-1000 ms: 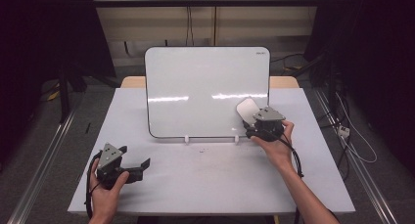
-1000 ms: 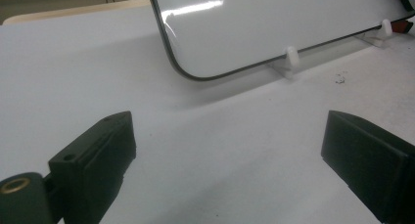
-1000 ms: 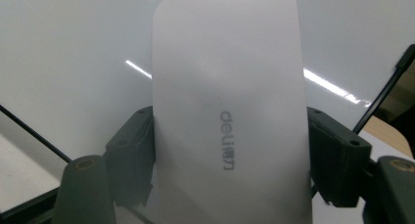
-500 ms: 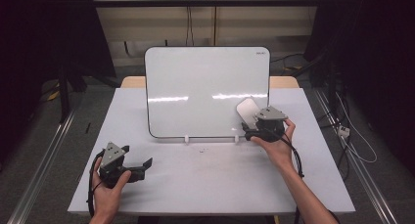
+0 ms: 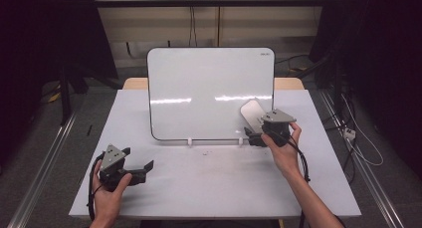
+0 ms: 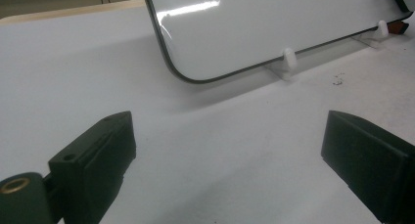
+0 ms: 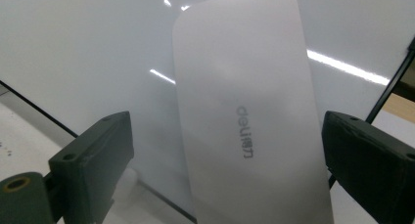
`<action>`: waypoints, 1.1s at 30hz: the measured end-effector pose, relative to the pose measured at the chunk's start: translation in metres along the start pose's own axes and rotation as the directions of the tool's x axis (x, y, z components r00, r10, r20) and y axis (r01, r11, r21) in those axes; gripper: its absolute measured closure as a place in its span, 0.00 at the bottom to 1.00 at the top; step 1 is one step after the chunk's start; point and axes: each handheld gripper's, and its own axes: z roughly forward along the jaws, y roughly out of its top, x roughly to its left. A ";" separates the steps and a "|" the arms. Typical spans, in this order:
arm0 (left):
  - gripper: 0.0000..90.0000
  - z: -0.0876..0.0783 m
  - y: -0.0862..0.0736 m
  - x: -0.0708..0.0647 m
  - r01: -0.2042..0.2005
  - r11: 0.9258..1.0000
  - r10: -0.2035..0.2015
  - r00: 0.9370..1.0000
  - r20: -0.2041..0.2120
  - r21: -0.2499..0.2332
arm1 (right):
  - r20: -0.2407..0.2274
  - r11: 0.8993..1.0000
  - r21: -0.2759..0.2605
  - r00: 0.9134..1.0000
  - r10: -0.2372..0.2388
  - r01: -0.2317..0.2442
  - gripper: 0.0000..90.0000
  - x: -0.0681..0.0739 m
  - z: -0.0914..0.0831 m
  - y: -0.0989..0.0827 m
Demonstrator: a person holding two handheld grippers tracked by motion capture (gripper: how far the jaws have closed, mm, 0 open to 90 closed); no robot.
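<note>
White, rounded-corner eraser (image 7: 249,111) leans against glossy whiteboard (image 5: 211,91), between spread tool (image 7: 227,150) jaws.

1. The whiteboard (image 5: 209,88) at the frame's centre is glossy white with a thin black edge and pale streaks of reflected light.
2. The eraser (image 7: 249,111), mid-frame in the right gripper view, is plain white with small grey lettering.
3. The table (image 5: 199,188) is matt white; a tan wooden strip shows behind the board.
4. The left gripper (image 5: 137,172), lower left, is black with a grey plate on top.
5. The right gripper (image 5: 251,138), centre right, is black with a grey plate too.
6. 2 small white clips (image 6: 289,57) sit at the board's lower edge.
</note>
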 end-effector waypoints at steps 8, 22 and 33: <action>0.07 0.004 0.002 0.000 -0.003 1.000 0.003 1.000 0.005 0.005 | 0.005 0.999 -0.014 0.999 0.043 -0.043 0.09 -0.002 -0.011 -0.004; 0.07 0.005 0.002 0.003 0.013 1.000 -0.013 1.000 0.004 0.004 | 0.024 0.995 -0.059 0.996 0.081 -0.080 0.07 -0.006 -0.033 -0.020; 0.07 0.005 0.002 0.004 0.013 1.000 -0.013 1.000 -0.004 0.002 | 0.033 0.993 -0.049 0.994 0.108 -0.107 0.08 -0.010 -0.051 -0.042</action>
